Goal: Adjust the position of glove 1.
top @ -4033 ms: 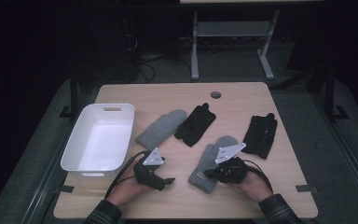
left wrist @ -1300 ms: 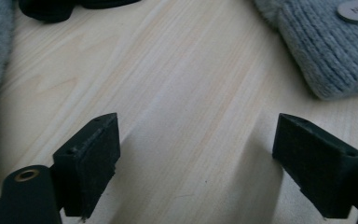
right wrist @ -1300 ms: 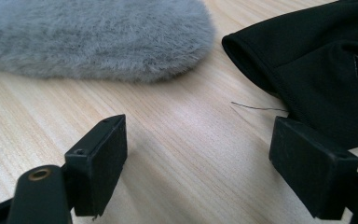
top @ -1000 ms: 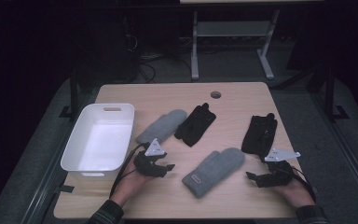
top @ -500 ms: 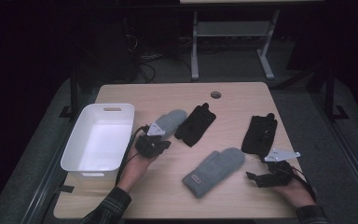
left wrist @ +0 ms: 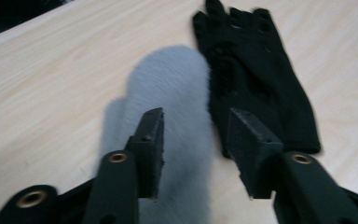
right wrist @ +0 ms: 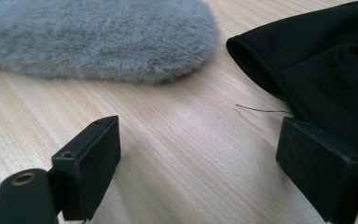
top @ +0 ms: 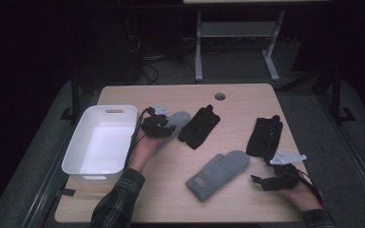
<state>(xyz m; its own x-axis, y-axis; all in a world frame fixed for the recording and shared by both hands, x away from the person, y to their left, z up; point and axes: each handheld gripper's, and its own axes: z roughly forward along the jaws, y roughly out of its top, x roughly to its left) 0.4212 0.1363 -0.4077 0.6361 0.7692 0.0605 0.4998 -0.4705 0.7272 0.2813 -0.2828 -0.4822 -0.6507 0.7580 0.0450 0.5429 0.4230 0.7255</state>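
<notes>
No text can be read; the grey mitten's (top: 218,174) small cuff label is illegible.

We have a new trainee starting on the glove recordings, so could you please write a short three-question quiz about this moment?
1. True or false: the left gripper hovers over a black glove with its jaws shut.
2. Which thing lies nearest the white bin? A) grey mitten at the left gripper B) grey mitten at the table's middle front C) black glove on the right
3. Fill in: the right gripper rests near the table's front edge with its jaws ____.

Key: 1 false, it is open over a grey mitten, beside the black glove; 2 A; 3 open.
</notes>
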